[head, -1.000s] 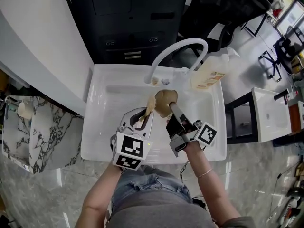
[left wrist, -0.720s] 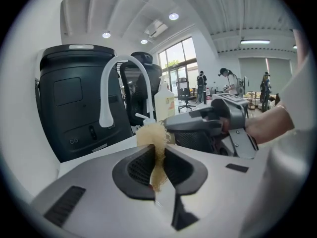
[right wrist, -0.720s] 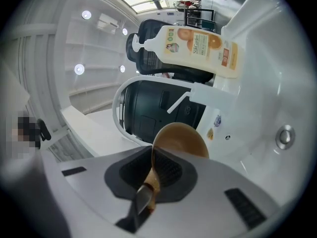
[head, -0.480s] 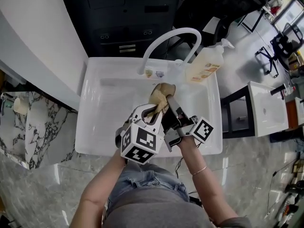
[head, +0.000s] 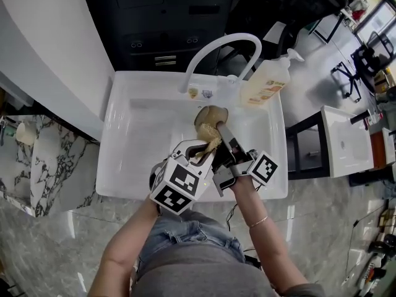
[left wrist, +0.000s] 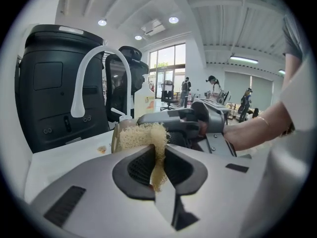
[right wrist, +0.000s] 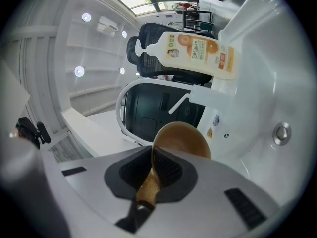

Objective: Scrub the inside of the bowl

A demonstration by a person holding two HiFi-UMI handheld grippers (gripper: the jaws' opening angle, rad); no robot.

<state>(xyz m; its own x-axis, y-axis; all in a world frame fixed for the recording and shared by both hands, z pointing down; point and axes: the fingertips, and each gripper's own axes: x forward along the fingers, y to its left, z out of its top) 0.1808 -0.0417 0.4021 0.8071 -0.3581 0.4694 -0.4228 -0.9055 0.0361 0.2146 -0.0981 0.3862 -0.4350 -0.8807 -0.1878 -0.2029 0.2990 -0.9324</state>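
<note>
My right gripper [head: 223, 136] is clamped on the rim of the wooden bowl [head: 210, 117], holding it over the white sink [head: 139, 135], so my left gripper [head: 197, 148], pinched tight on the yellow mesh scrubber [head: 210, 144] just beside it, can reach inside.

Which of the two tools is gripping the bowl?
The right tool: its jaws are clamped on the rim of the tan bowl over the sink. The left tool instead pinches a pale yellow mesh scrubber.
</note>
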